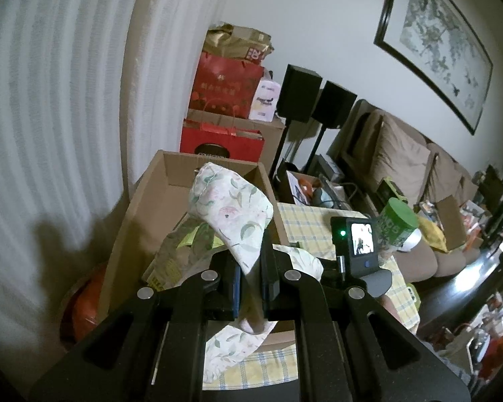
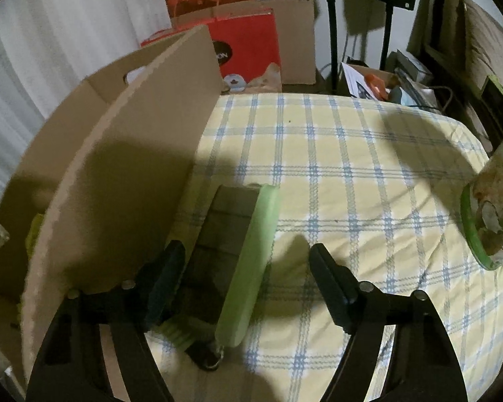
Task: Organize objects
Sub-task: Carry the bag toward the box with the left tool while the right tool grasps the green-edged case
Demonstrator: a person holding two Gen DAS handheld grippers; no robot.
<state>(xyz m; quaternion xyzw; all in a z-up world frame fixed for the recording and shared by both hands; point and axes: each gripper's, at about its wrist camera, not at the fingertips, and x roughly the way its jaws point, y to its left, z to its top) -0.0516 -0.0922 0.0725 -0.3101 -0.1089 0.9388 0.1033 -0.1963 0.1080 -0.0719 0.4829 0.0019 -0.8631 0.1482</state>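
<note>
Two grippers are at work: your left gripper [image 1: 251,288] is clamped on a floral cloth pouch [image 1: 231,207], held up over the near end of the open cardboard box [image 1: 144,207]. Soft and light, it droops either side of the jaws, so a bunched fold is your best hold. Your right gripper [image 2: 248,284] is spread wide, empty, astride a green-edged brush [image 2: 248,261] lying on the checked tablecloth [image 2: 352,174] just right of the box wall.
</note>
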